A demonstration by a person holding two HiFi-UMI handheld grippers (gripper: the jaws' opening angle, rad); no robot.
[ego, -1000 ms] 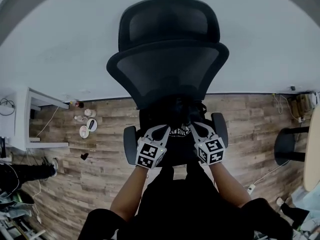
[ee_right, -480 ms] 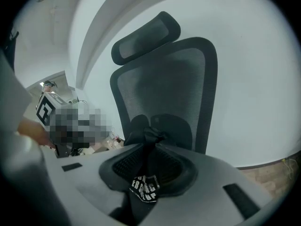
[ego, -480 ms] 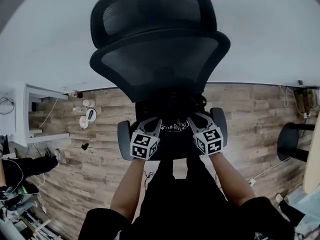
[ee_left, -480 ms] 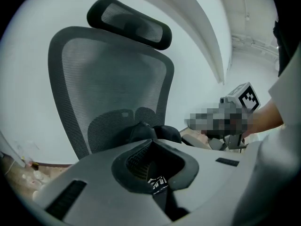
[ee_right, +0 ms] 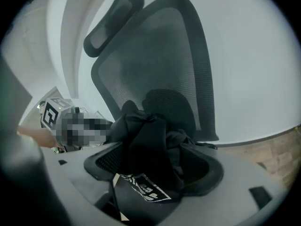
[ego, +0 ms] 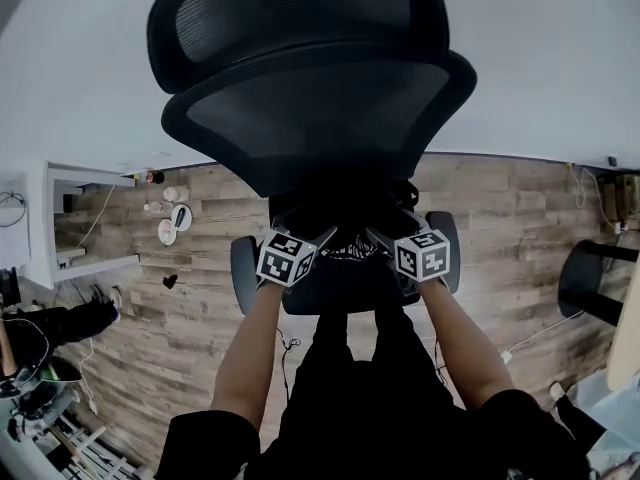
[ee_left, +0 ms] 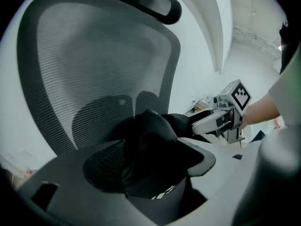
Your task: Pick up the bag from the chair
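Straddling the bag (ee_right: 146,149) on the chair (ego: 310,108), left gripper (ego: 322,238) and right gripper (ego: 378,236) are hovering equally near, jaws just opened wide around its bunched top.

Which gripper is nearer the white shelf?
Left. The left gripper is on the side of the bag toward the white shelf, the right gripper opposite. Both have just been opening, the bag between their jaws.
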